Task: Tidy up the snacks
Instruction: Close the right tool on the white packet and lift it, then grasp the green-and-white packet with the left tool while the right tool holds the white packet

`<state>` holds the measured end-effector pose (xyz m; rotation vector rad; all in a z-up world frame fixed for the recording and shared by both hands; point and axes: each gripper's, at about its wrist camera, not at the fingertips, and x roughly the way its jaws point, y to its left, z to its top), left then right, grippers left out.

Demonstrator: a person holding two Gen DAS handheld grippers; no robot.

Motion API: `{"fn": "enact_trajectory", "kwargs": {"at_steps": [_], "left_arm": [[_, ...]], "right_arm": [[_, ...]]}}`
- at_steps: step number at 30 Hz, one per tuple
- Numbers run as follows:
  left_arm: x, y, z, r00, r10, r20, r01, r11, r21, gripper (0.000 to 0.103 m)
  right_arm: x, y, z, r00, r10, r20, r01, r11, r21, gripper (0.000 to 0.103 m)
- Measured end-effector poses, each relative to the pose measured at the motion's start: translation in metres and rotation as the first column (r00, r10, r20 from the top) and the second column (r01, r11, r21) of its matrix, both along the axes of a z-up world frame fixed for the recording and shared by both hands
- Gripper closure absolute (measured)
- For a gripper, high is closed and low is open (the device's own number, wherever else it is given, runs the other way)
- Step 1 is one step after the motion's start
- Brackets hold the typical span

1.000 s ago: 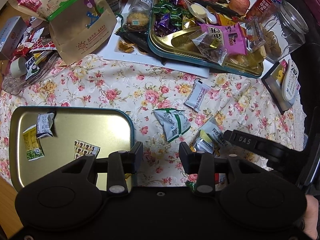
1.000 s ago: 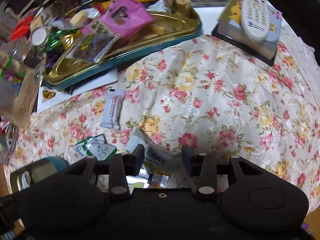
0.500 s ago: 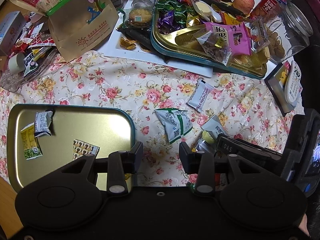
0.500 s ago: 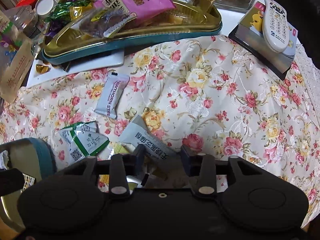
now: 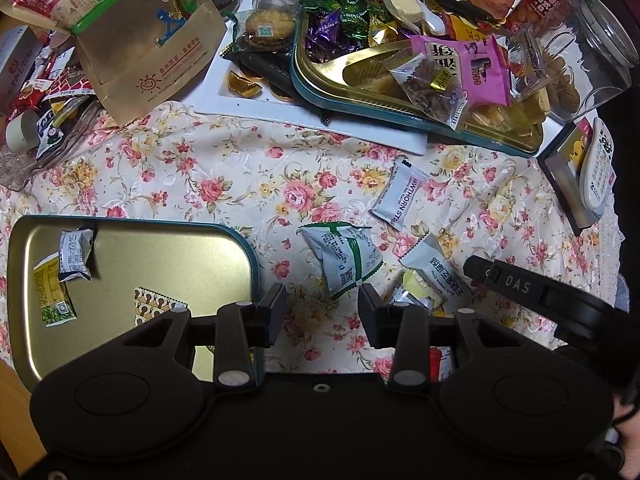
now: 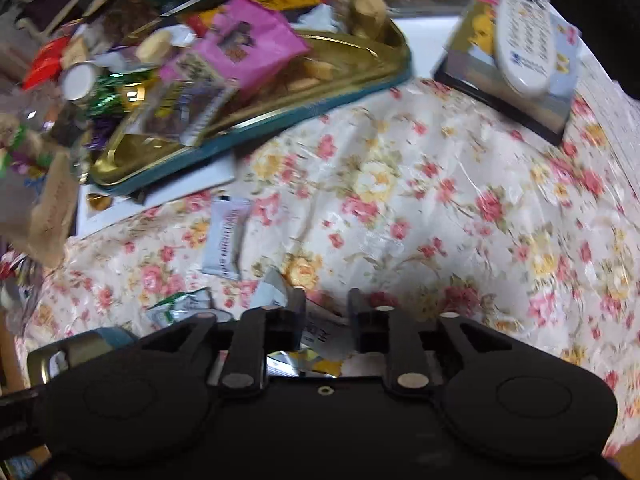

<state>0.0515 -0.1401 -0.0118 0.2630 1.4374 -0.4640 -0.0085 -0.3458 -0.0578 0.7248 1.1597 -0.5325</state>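
My left gripper is open and empty, low over the floral cloth beside a gold tray that holds three small packets. A green-and-white packet, a white hawthorn strip packet and a white packet over a yellow one lie on the cloth. My right gripper has its jaws narrowed around the white packet; its arm shows in the left wrist view. The right wrist view is blurred.
A full gold snack tray on a white board sits at the back, with a brown paper bag, a glass jar, apples and a remote on a book. More wrappers lie at the far left.
My right gripper's jaws have closed in around the white packet, and its view has swung and blurred. My left gripper has stayed nearly still and open.
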Motion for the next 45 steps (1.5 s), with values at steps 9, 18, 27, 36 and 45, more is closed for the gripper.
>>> {"fn": "enact_trajectory", "kwargs": {"at_steps": [9,18,27,36,45], "left_arm": [[0.005,-0.002,-0.002,1.000,0.011,-0.003,-0.011,1.000,-0.003,0.054],[0.006,-0.004,-0.004,1.000,0.009,-0.001,-0.009,1.000,-0.001,0.054],[0.001,-0.017,-0.012,1.000,-0.018,0.004,0.018,1.000,-0.003,0.054],[0.006,-0.033,-0.028,0.999,0.006,0.036,-0.005,1.000,-0.013,0.054],[0.001,-0.040,-0.064,1.000,0.017,0.013,-0.018,0.998,0.052,0.054]], "right_arm": [[0.018,0.041,-0.007,0.949,0.309,-0.060,-0.314,0.945,-0.096,0.069],[0.016,0.041,-0.022,0.950,0.275,-0.150,-0.299,0.940,-0.165,0.081],[-0.006,-0.015,0.003,0.999,-0.030,-0.020,0.031,0.999,0.042,0.092],[-0.018,-0.020,0.032,0.993,-0.114,0.024,0.112,0.991,0.074,0.092],[-0.021,-0.020,0.047,0.990,-0.129,0.065,0.124,0.990,0.071,0.092]]}}
